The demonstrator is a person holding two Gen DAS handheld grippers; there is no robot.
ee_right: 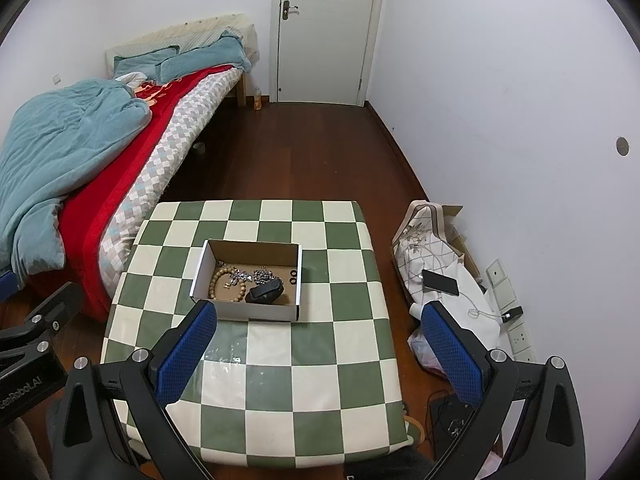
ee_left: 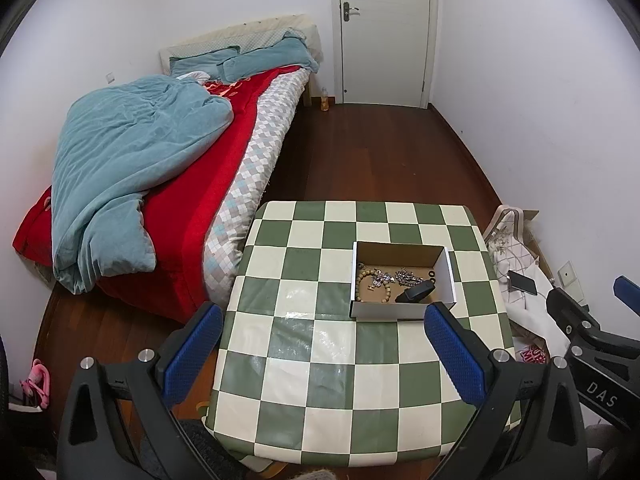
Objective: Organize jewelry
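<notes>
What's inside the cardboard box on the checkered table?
Open white-sided cardboard box holds a wooden bead bracelet, silvery chain jewelry, a black oblong case and two small black rings. Whatever lies under the case is hidden.

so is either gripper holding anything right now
No, nothing is held. The left gripper and the right gripper are both open and empty above the table; the jewelry stays in the cardboard box.

The checkered table [ee_right: 320, 360] lies bare on every side of the open cardboard box [ee_right: 248, 312], whose 4 upright walls bar any sideways entry (the top is open). Left of the table the bed [ee_left: 224, 216] crowds close; to the right, a bag [ee_right: 424, 240] and phone [ee_right: 440, 282] clutter the floor.
</notes>
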